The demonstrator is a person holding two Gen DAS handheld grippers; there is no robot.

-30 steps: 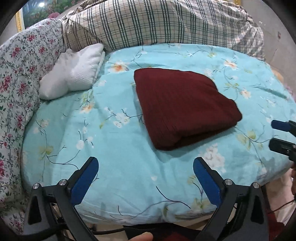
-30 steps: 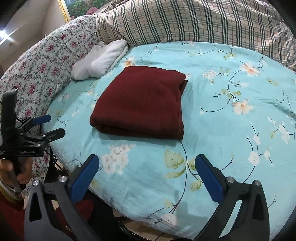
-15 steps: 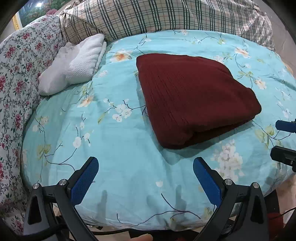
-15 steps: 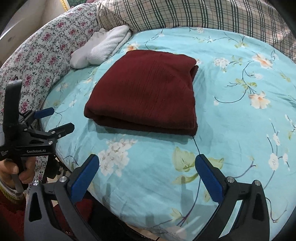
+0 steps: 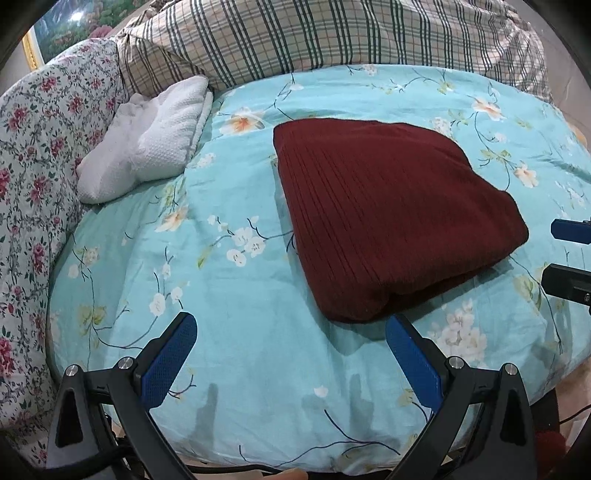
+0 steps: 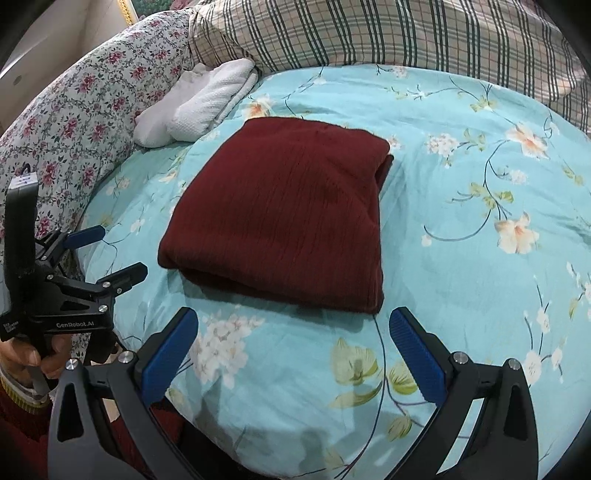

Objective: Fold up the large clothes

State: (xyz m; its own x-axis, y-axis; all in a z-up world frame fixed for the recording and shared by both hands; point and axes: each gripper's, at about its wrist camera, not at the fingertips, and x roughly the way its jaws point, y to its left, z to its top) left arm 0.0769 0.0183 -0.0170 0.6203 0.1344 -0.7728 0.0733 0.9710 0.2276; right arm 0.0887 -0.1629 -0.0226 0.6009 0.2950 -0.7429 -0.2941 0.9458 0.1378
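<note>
A dark red knitted garment (image 5: 384, 218) lies folded into a thick rectangle on the turquoise flowered bed sheet (image 5: 221, 295); it also shows in the right wrist view (image 6: 288, 218). My left gripper (image 5: 291, 332) is open and empty, just short of the garment's near left corner. My right gripper (image 6: 293, 328) is open and empty, just short of the garment's near edge. The left gripper shows from the side in the right wrist view (image 6: 110, 251), and the right gripper's tips show at the edge of the left wrist view (image 5: 569, 254).
A folded white towel (image 5: 147, 140) lies at the back left of the bed. A plaid quilt (image 5: 332, 33) is bunched along the back. A flowered pillow (image 5: 33, 155) lines the left side. The bed's front edge runs just under both grippers.
Both grippers have moved forward over the bed's edge toward the garment, which looks larger and nearer now. Both stay open. The garment has not moved.
</note>
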